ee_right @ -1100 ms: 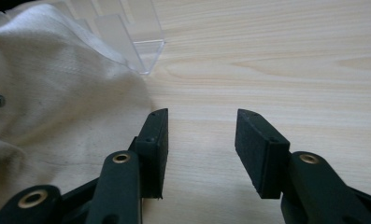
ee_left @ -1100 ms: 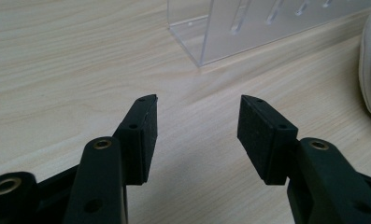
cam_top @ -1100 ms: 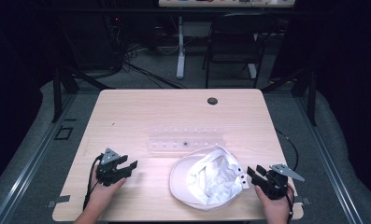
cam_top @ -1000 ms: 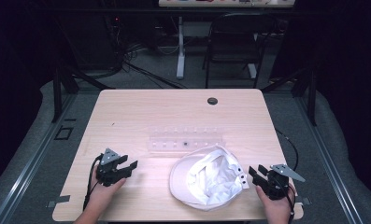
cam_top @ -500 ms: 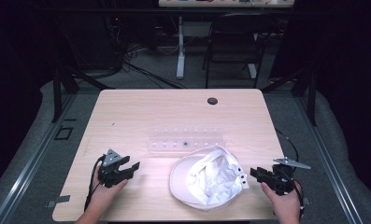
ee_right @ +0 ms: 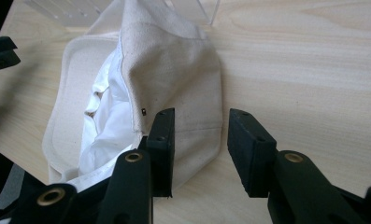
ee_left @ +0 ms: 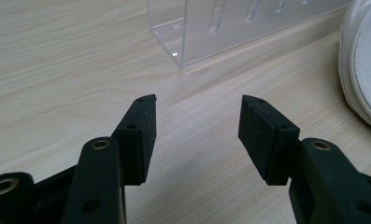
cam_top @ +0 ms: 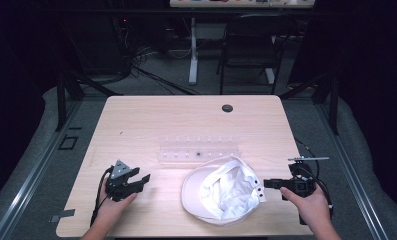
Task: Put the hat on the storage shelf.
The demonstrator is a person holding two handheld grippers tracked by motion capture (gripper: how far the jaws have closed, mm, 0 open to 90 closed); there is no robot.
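High view, item one: white cap [cam_top: 221, 194], lying upside down on the table [cam_top: 151, 120], just in front of a clear plastic rack [cam_top: 201, 152]. Item two: our right gripper [cam_top: 267, 184], now lifted at the cap's strap end; its jaws, which have just been closing then easing apart, stand half open over the fabric and grip nothing. Item three: our left gripper [cam_top: 142, 179], wide open, empty, unmoved. We judge the cap released, not yet regrasped.

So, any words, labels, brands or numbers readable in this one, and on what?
None can be read.
White cap: no print or logo shows.
Clear acrylic rack: no markings.
Items on the far shelf: too small and blurred to read.
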